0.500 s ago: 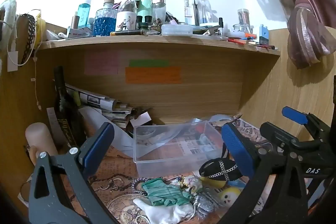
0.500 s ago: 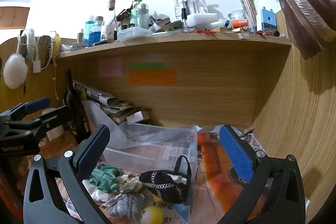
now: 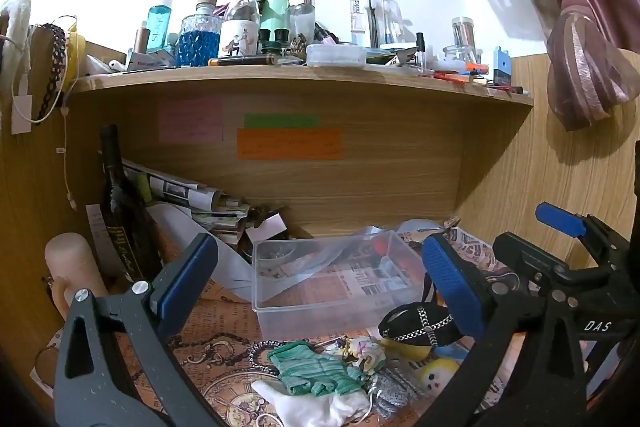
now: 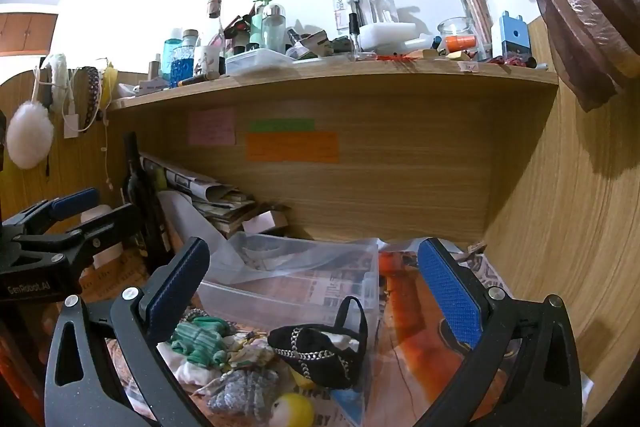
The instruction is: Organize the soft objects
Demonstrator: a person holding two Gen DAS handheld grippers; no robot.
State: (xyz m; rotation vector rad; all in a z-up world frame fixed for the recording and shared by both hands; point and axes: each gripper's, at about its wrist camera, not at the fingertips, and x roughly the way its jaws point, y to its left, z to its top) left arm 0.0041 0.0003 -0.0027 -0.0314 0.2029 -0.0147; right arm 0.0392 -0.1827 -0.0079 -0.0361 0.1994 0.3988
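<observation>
A pile of soft things lies on the patterned desk mat in front of a clear plastic box [image 3: 332,279]: a green knit cloth [image 3: 312,371], a white cloth [image 3: 316,405], a grey knit piece [image 3: 388,391], a yellow plush toy [image 3: 436,375] and a black pouch with a chain [image 3: 416,323]. My left gripper [image 3: 320,287] is open and empty above the pile. My right gripper [image 4: 316,291] is open and empty, above the black pouch [image 4: 320,351], green cloth [image 4: 196,341], grey piece [image 4: 240,393] and yellow toy [image 4: 292,409]. The clear box [image 4: 288,283] lies behind them.
A dark bottle [image 3: 120,211] and folded newspapers [image 3: 188,195] stand at the back left. A cluttered shelf [image 3: 304,79] of bottles runs overhead. A wooden wall [image 4: 560,247] closes the right side. A pale cylinder [image 3: 72,267] stands at the left.
</observation>
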